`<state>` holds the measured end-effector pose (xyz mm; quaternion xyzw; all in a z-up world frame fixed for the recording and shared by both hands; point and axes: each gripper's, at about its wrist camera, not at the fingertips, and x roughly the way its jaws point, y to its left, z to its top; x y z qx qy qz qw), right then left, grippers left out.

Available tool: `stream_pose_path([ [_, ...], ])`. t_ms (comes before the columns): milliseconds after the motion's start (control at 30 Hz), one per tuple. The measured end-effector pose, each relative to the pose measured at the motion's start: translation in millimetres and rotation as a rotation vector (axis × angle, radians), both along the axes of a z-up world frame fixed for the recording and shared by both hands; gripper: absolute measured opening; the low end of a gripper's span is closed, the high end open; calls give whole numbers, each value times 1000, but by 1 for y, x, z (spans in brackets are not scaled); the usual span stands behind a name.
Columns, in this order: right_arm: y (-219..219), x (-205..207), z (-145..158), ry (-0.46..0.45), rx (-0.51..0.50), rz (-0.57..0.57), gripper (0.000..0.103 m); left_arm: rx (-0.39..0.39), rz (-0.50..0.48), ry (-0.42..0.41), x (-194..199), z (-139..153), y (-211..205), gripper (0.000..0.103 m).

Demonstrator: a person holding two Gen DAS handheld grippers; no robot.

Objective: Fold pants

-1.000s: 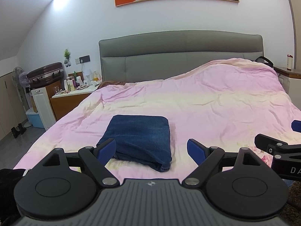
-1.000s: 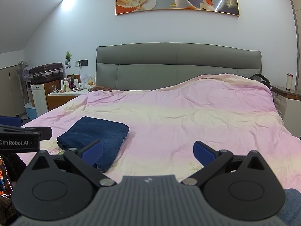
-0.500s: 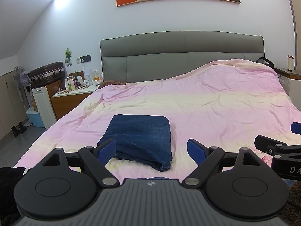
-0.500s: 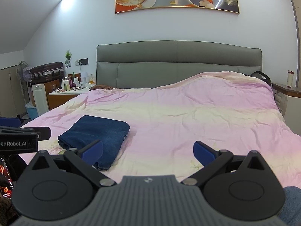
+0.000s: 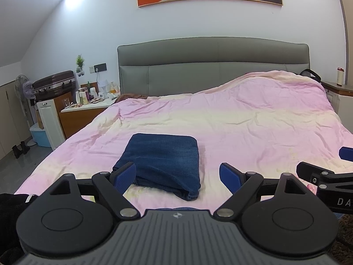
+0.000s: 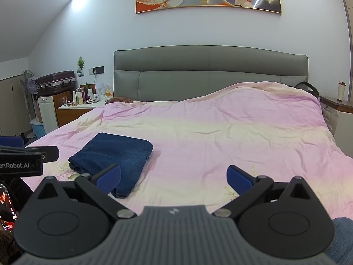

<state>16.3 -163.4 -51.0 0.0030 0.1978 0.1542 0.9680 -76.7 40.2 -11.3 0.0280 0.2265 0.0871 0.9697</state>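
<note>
Dark blue denim pants [image 5: 162, 162] lie folded into a compact rectangle on the pink bed cover [image 5: 242, 128], near the foot of the bed. My left gripper [image 5: 177, 174] hovers open just short of the bundle, holding nothing. In the right wrist view the same folded pants [image 6: 114, 154] sit to the left, and my right gripper [image 6: 174, 177] is open and empty over bare cover to the right of them. The right gripper's tip [image 5: 317, 174] shows at the right edge of the left wrist view; the left gripper's tip [image 6: 28, 156] shows at the left of the right wrist view.
A grey padded headboard [image 5: 211, 66] backs the bed. The cover bulges high at the back right [image 5: 275, 84]. A bedside table with several bottles [image 5: 86, 106], a suitcase [image 5: 55, 84] and a fan stand left. Another cabinet with a cup [image 6: 340, 92] stands right.
Both views have shifted only slightly; the right wrist view dipped, then rose a little. The pants have not moved and both grippers stay open.
</note>
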Motion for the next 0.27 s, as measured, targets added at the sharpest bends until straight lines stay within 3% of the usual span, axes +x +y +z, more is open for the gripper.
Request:
stream_pose_path([
  [267, -1, -1, 1, 2, -1, 3, 98, -11, -9, 0, 1, 3, 1, 100],
])
